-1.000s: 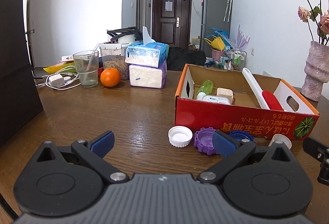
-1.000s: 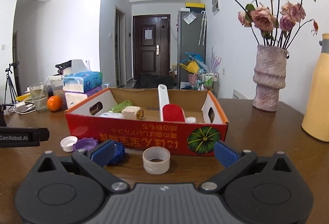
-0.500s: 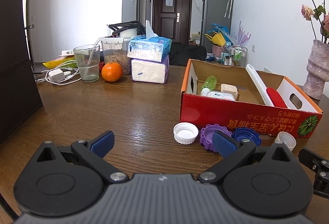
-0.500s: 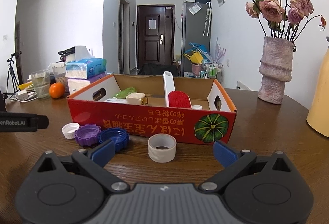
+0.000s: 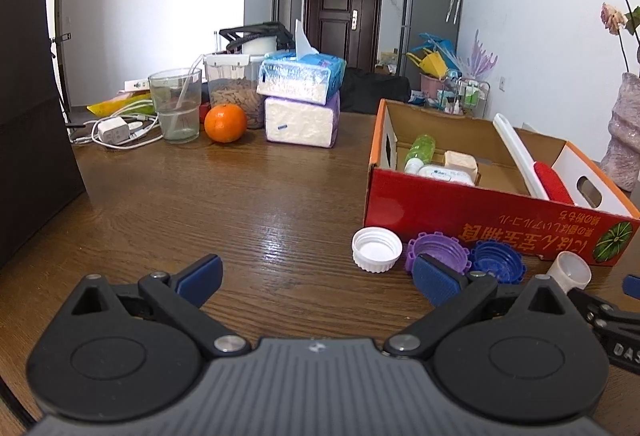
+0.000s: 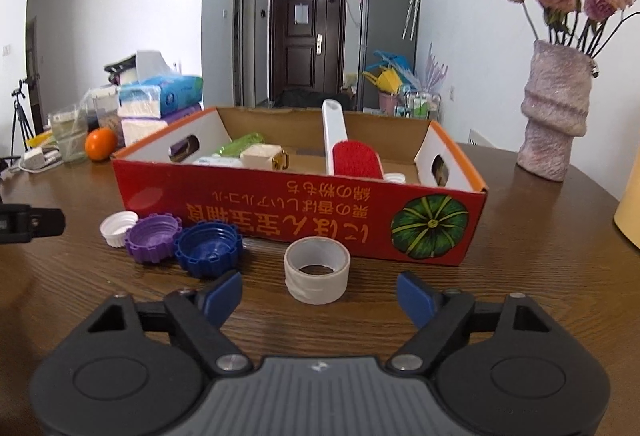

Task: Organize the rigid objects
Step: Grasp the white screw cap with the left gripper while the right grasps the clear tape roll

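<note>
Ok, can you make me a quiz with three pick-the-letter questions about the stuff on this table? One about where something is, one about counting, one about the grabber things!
1. Where is the tape roll?
A. inside the red box
B. on the table before the red box
C. on the tissue packs

2. How many loose caps lie in a row left of the tape roll?
A. one
B. three
C. five

3. What is the right tool doing?
A. open, holding nothing
B. shut on the orange
C. shut on the vase

Answers: 1 B, it sits on the table outside the red box. 2 B, white cap, purple cap, blue cap. 3 A, its pads stand apart, empty.
</note>
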`<state>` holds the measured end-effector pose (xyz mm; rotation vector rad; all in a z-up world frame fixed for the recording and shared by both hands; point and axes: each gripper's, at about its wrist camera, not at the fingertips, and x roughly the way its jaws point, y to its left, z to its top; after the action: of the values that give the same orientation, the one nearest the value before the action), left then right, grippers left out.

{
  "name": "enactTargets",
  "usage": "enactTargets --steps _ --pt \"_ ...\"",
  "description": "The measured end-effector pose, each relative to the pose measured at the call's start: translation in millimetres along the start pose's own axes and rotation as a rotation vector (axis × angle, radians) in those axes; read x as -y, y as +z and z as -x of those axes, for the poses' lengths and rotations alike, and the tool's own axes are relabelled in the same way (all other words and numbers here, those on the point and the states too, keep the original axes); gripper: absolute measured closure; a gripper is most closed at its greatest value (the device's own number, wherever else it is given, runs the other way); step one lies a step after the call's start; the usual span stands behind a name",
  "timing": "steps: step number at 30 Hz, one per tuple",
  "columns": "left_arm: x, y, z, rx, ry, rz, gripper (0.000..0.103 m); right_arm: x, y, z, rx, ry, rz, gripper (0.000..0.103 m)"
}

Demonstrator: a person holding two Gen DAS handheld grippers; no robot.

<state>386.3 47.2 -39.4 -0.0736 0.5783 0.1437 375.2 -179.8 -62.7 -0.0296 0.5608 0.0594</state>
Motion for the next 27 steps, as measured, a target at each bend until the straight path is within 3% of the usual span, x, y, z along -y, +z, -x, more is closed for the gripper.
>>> enactTargets --steps 6,8,9,20,27 --pt "4 -2 -12 -0.029 0.005 -0.016 0.000 -1 7 -24 -0.032 -0.001 -0.001 0.039" --pt "5 -3 -18 -0.043 0.011 -0.024 0.000 -2 10 -32 -0.037 -0.006 0.001 0.058" --pt "5 -3 -21 -0.051 0.011 -0.025 0.000 -1 11 -35 -0.045 -0.001 -0.003 0.061" --pt "13 -1 -48 -0.104 -0.010 -0.049 0.000 5 15 -29 0.006 -0.035 -0.044 0.062" --pt "20 -3 -51 -0.094 0.001 -0.076 0.000 8 15 -27 0.015 -0.044 -0.051 0.062"
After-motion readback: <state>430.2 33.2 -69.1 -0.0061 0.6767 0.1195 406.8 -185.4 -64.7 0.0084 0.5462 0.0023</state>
